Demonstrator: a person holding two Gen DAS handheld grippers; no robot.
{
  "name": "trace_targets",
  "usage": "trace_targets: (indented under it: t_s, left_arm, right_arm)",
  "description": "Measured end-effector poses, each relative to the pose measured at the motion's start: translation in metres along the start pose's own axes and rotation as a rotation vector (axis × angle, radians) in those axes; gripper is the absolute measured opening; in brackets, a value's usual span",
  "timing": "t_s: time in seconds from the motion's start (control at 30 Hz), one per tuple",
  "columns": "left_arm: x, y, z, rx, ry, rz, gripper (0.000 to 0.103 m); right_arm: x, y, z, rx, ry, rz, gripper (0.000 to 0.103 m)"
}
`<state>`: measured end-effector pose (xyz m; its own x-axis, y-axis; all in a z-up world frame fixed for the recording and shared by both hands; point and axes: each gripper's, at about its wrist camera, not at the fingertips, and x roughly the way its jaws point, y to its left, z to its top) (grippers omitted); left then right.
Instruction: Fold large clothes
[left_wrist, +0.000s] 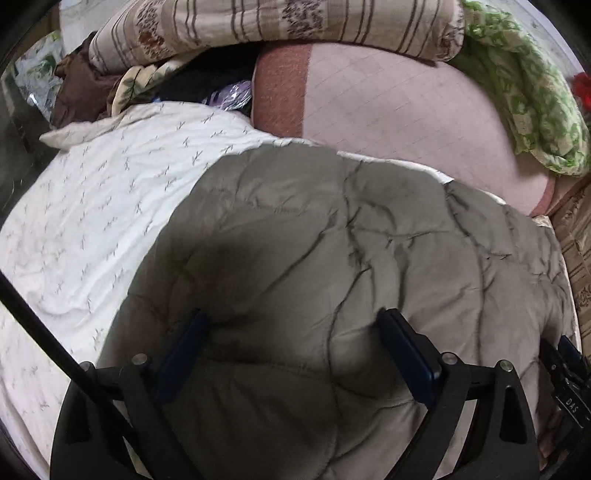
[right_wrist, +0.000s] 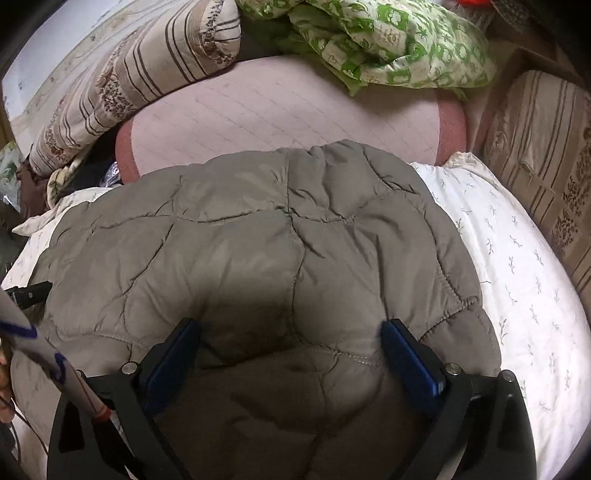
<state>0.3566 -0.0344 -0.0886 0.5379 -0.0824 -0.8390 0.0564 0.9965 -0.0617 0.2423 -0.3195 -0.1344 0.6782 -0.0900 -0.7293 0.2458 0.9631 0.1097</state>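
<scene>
A grey-olive quilted puffer jacket (left_wrist: 325, 236) lies spread on a white patterned bed sheet (left_wrist: 96, 206). It also fills the middle of the right wrist view (right_wrist: 258, 236). My left gripper (left_wrist: 295, 325) is open, its blue-padded fingers (left_wrist: 406, 350) wide apart over the jacket's near part. My right gripper (right_wrist: 291, 332) is open too, its fingers (right_wrist: 410, 354) spread over the jacket's near edge. Neither grips the fabric. The right gripper's body (left_wrist: 569, 384) shows at the left view's right edge.
A pink blanket (right_wrist: 280, 110) lies behind the jacket. A striped beige pillow (right_wrist: 133, 74) and a green patterned quilt (right_wrist: 388, 44) sit further back. A patterned beige cushion (right_wrist: 546, 162) borders the right. Dark clothes (left_wrist: 85, 88) pile at far left.
</scene>
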Motion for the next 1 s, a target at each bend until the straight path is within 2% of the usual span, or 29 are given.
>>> trace_targets:
  t_s: [0.13, 0.27, 0.37, 0.43, 0.5, 0.63, 0.77, 0.87, 1.0]
  left_arm:
    - [-0.032, 0.017, -0.020, -0.015, -0.063, -0.015, 0.095]
    - [-0.037, 0.049, -0.047, -0.054, -0.065, 0.024, 0.095]
    - [-0.022, 0.063, -0.055, -0.065, -0.033, 0.060, 0.095]
    - [-0.021, 0.070, -0.056, -0.106, -0.007, 0.028, 0.095]
    - [-0.033, 0.074, -0.055, -0.131, -0.017, 0.005, 0.095]
    - [-0.074, 0.080, -0.067, -0.107, -0.094, 0.041, 0.095]
    - [-0.135, 0.078, -0.098, -0.057, -0.247, 0.170, 0.095]
    - [-0.174, 0.074, -0.119, -0.056, -0.341, 0.251, 0.095]
    - [-0.214, 0.067, -0.141, -0.080, -0.428, 0.231, 0.095]
  right_arm:
    - [-0.028, -0.007, -0.004, 0.016, -0.019, 0.020, 0.100]
    - [-0.056, -0.034, -0.031, 0.064, -0.049, 0.029, 0.100]
    - [-0.047, -0.046, -0.051, 0.033, -0.021, -0.026, 0.100]
    - [-0.036, -0.048, -0.055, 0.020, 0.002, -0.064, 0.101]
    - [-0.037, -0.052, -0.053, 0.038, 0.008, -0.074, 0.101]
    - [-0.073, -0.055, -0.053, 0.080, -0.038, -0.068, 0.100]
    - [-0.110, -0.059, -0.078, 0.100, -0.063, -0.071, 0.100]
    - [-0.132, -0.059, -0.103, 0.120, -0.066, -0.083, 0.100]
    - [-0.150, -0.052, -0.136, 0.173, -0.040, -0.056, 0.100]
